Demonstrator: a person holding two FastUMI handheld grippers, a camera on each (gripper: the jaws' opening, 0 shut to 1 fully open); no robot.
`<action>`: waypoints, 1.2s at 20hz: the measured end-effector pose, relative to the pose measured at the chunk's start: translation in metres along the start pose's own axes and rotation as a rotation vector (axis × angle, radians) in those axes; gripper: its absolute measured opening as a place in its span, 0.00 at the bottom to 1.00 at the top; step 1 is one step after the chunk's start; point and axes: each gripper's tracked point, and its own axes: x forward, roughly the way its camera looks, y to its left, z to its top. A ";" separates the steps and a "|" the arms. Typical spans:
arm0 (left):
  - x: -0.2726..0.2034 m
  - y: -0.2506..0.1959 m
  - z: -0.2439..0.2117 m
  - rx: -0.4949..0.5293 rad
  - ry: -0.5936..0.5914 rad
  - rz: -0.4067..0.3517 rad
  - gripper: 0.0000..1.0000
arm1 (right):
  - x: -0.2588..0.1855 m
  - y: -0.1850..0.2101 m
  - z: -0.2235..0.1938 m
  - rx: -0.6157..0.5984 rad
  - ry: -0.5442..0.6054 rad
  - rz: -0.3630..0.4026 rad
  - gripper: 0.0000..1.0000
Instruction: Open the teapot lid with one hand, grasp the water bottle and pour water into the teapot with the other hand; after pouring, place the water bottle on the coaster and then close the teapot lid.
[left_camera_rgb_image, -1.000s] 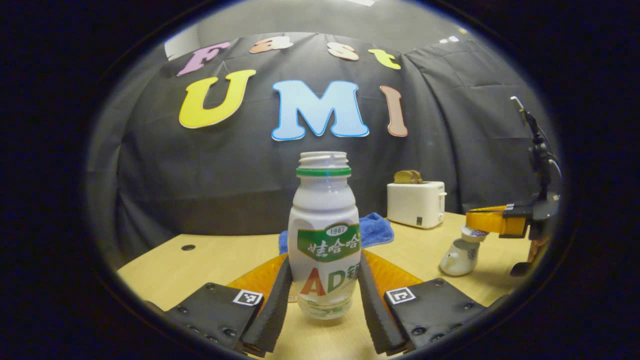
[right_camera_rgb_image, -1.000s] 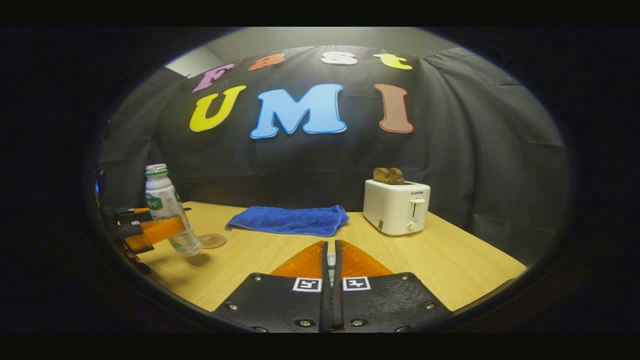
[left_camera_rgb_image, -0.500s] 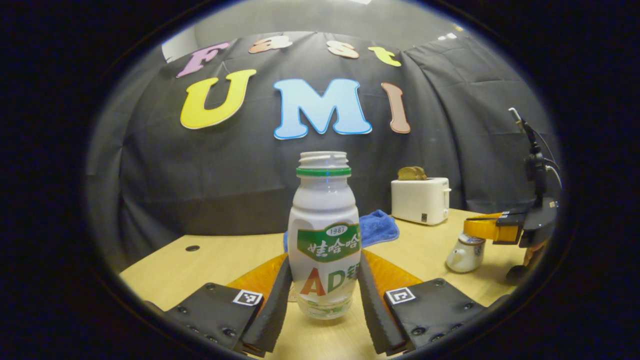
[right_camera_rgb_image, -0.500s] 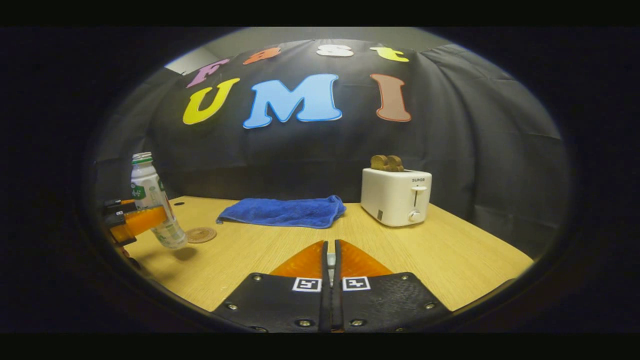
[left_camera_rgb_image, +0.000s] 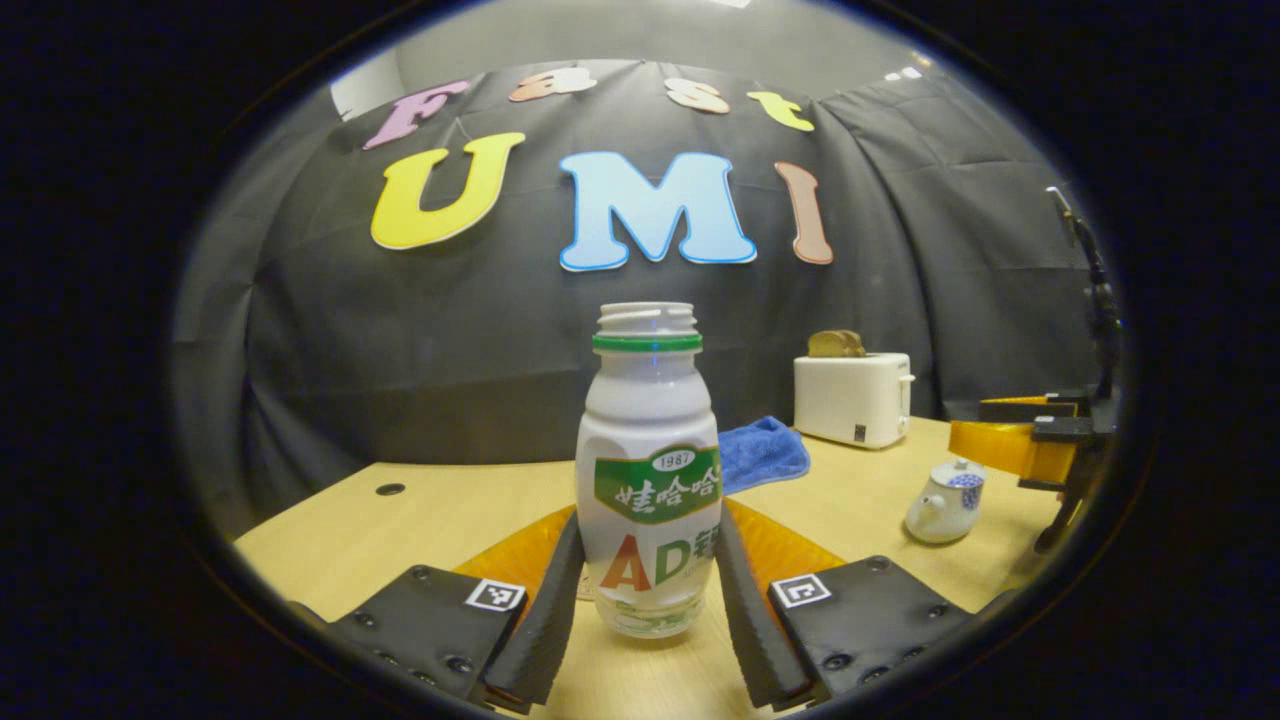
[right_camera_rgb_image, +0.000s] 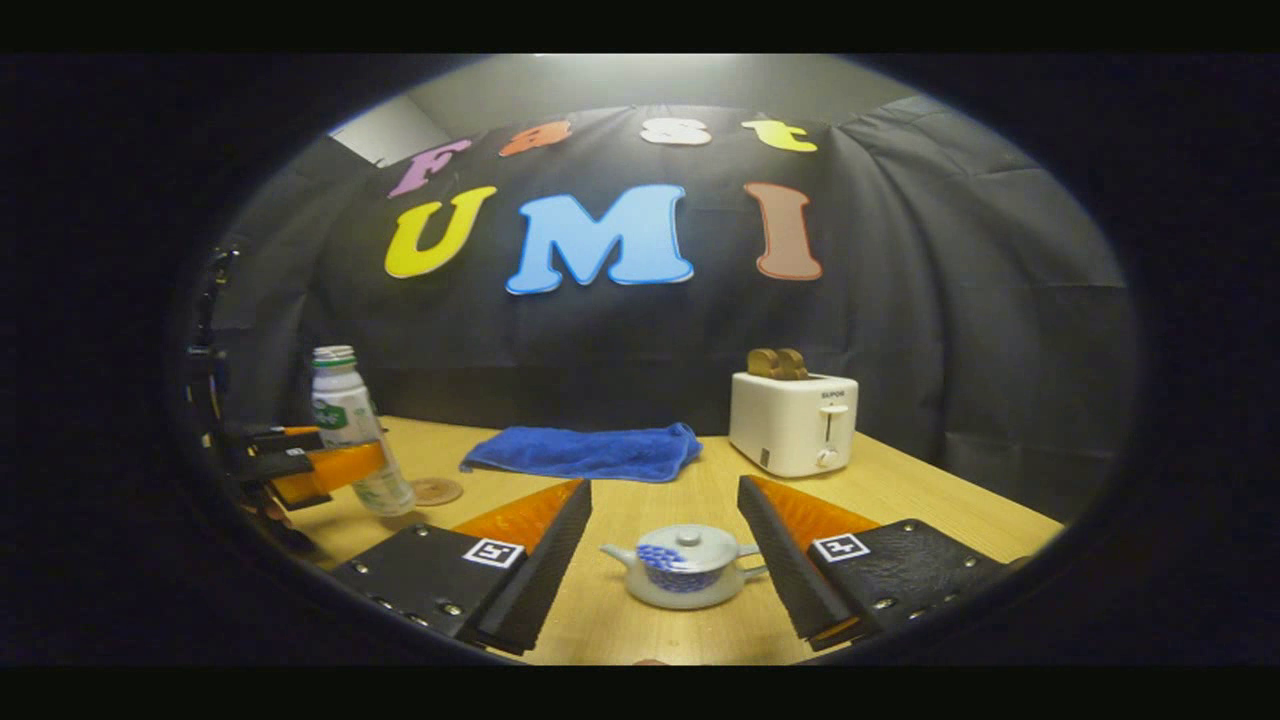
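1. Left gripper (left_camera_rgb_image: 648, 590) had both fingers clamped on the uncapped water bottle (left_camera_rgb_image: 648, 470) — upright.
2. Right gripper (right_camera_rgb_image: 665, 560) was spread wide either side of the teapot (right_camera_rgb_image: 685, 566), lid (right_camera_rgb_image: 688, 545) on.
3. Coaster (right_camera_rgb_image: 437, 491) sat near the table's (right_camera_rgb_image: 900, 500) left edge — beside the bottle.

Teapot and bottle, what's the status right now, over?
Left gripper shut on water bottle. Right gripper open, astride teapot, lid on. Coaster beside bottle, nothing blocking.
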 end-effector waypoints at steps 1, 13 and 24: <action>-0.001 0.002 0.002 -0.021 -0.009 0.002 0.80 | -0.013 0.015 0.000 -0.009 -0.014 0.024 0.89; 0.059 0.044 -0.015 -0.021 0.051 0.042 0.75 | -0.059 0.077 -0.019 -0.057 0.009 0.168 0.90; 0.100 0.054 -0.035 -0.016 0.127 0.053 0.75 | -0.047 0.051 -0.026 0.031 0.047 0.129 0.90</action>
